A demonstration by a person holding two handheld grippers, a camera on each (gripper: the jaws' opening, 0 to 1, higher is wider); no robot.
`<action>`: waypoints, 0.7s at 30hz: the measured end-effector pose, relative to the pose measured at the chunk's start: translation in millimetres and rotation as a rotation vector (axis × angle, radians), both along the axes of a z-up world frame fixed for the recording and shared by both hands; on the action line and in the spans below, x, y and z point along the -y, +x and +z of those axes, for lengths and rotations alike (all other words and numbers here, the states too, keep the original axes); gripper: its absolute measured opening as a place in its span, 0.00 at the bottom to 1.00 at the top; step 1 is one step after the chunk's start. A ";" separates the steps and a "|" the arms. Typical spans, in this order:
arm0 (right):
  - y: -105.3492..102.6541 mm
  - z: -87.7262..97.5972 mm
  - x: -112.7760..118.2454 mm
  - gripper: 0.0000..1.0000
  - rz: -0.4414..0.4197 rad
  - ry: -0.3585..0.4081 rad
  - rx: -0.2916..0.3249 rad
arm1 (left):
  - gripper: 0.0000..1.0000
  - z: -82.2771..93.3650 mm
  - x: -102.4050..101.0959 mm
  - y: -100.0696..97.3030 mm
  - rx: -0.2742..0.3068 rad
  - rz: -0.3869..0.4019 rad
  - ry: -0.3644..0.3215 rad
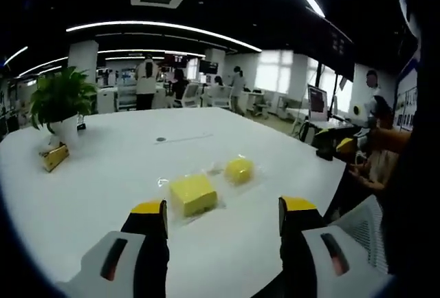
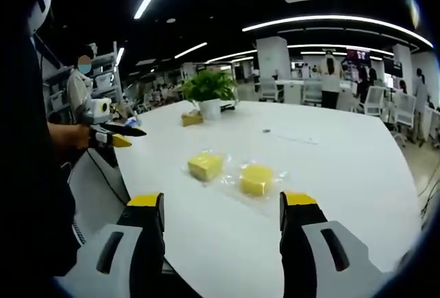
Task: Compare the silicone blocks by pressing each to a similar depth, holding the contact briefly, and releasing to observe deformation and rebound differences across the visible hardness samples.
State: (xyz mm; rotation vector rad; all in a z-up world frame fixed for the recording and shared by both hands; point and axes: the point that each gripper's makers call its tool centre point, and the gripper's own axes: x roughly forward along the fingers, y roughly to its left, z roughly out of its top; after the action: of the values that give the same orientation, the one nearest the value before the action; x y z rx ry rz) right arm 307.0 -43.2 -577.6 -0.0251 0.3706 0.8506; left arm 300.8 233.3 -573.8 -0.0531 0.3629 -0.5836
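Nothing pressed yet by the look of it: left gripper (image 1: 223, 219) and right gripper (image 2: 223, 212) hang jaws apart, the two yellow silicone blocks (image 1: 194, 195) (image 1: 238, 170) untouched at twelve o'clock on the white table (image 1: 124, 167).

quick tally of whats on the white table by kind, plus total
yellow silicone blocks: 2 (block on left, block on right)
potted plant: 1
small yellow box beside the plant pot: 1
total: 4
Both hand-held grippers are open, above the table edge.
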 end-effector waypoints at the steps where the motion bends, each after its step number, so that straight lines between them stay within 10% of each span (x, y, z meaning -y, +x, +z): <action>1: 0.5 -0.5 1.2 0.62 -0.004 -0.002 -0.002 | 0.65 -0.3 2.8 1.8 -0.002 -0.017 0.019; 9: 0.9 -4.0 7.6 0.60 -0.016 -0.017 -0.005 | 0.65 0.5 18.3 20.0 -0.024 -0.058 0.019; 21: 0.7 -10.3 11.2 0.59 -0.020 -0.043 -0.013 | 0.67 -9.9 62.7 66.2 -0.234 -0.115 -0.121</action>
State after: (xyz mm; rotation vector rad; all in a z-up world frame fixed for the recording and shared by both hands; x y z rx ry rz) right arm 307.7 -54.4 -587.9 -0.0553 0.4005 0.8235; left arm 367.0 170.6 -583.7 -0.2194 0.5599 -0.7152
